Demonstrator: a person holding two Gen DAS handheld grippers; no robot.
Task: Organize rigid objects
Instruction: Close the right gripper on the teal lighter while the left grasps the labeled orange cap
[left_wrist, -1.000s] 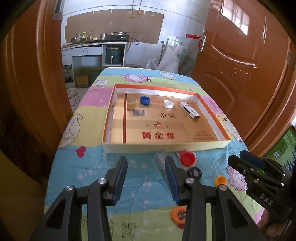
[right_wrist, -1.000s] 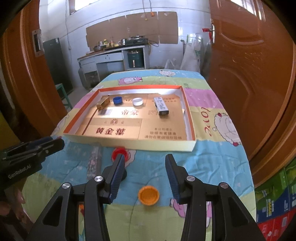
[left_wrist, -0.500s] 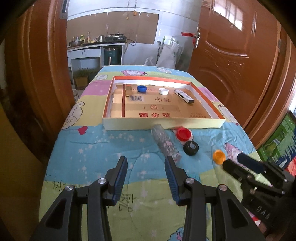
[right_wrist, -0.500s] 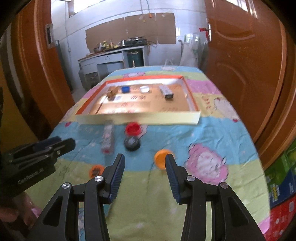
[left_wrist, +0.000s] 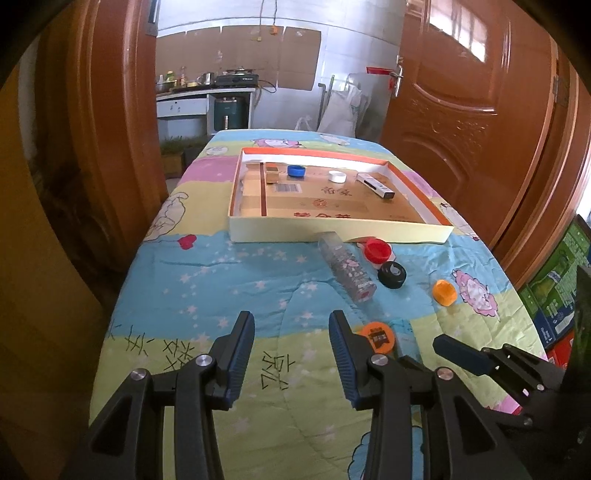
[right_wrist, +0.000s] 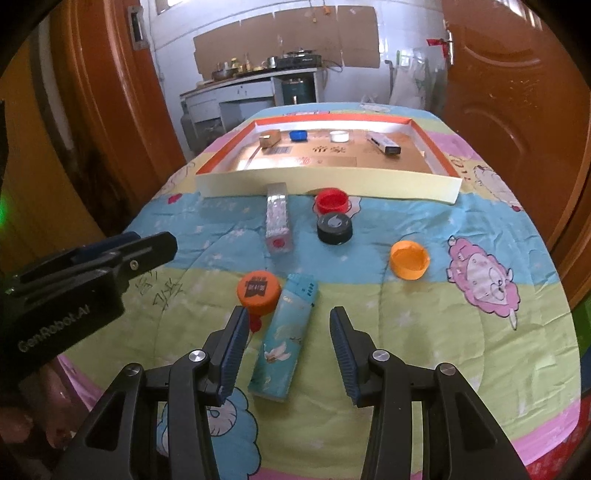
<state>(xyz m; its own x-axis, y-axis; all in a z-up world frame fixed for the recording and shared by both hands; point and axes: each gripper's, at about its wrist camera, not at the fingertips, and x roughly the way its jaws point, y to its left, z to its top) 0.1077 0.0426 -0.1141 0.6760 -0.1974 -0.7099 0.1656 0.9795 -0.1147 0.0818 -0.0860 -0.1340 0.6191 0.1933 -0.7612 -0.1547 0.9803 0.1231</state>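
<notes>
Both grippers' ribbed fingers spread, glossy teal box (right_wrist: 282, 338), shallow cardboard tray (right_wrist: 328, 179)

A cartoon quilt (left_wrist: 236, 280) (pastel bands) lies between wooden doors (left_wrist: 469, 107).

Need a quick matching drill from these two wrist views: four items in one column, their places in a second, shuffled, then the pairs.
Things:
1. blue cap
2. black cap
3. teal box
4. red cap

Places:
A. on the quilt, against the tray's near wall
B. inside the cardboard tray, far side
C. on the quilt, in line between the open fingers of the right gripper
D. on the quilt, just in front of the red cap

Pairs: 1-B, 2-D, 3-C, 4-A
</notes>
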